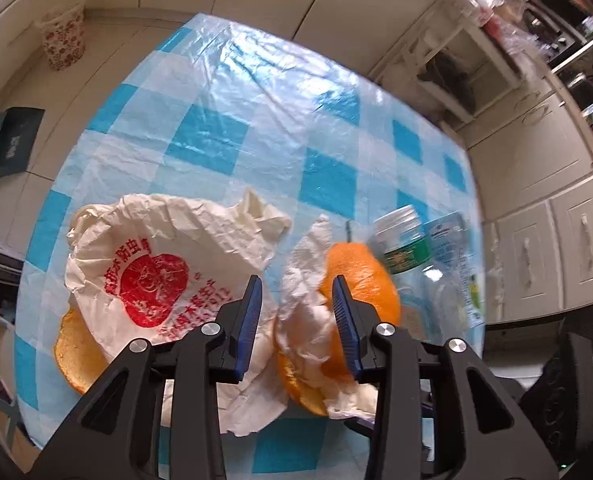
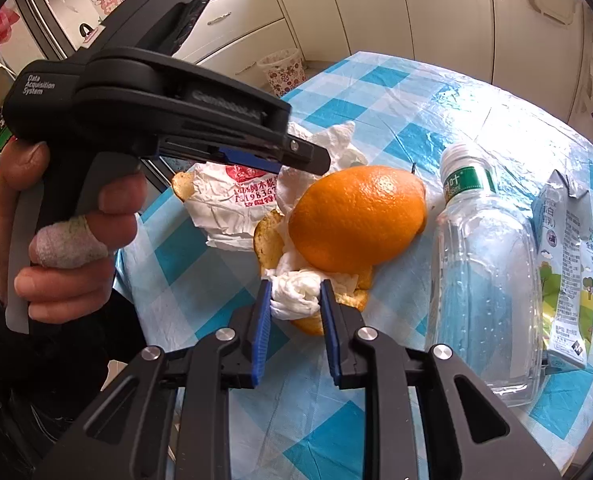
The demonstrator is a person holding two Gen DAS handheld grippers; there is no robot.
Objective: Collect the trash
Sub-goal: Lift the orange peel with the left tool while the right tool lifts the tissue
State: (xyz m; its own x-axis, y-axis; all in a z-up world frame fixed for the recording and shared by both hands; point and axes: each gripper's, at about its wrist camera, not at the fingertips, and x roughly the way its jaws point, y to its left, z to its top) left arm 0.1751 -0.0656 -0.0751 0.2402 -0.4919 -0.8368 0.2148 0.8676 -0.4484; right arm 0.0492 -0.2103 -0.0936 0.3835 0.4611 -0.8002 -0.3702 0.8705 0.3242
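On the blue-and-white checked tablecloth [image 1: 256, 120] lies a pile of trash: a large orange peel [image 2: 356, 216], smaller peel pieces, a crumpled white tissue [image 2: 296, 292] and a creased white paper bag with red print [image 1: 156, 272]. My right gripper [image 2: 295, 300] is shut on the tissue wad at the near edge of the pile, both blue pads pressing it. My left gripper [image 1: 298, 304] hovers over the pile with its jaws apart. More tissue [image 1: 304, 300] and the orange peel [image 1: 360, 280] lie below and between them, not squeezed. A person's hand [image 2: 64, 240] holds its handle.
An empty clear plastic bottle [image 2: 484, 264] with a green label and a small milk carton [image 2: 568, 260] lie right of the pile. A floral waste bin [image 1: 62, 36] stands on the floor beyond the table's far corner. Cream cabinets [image 2: 436, 12] surround the table.
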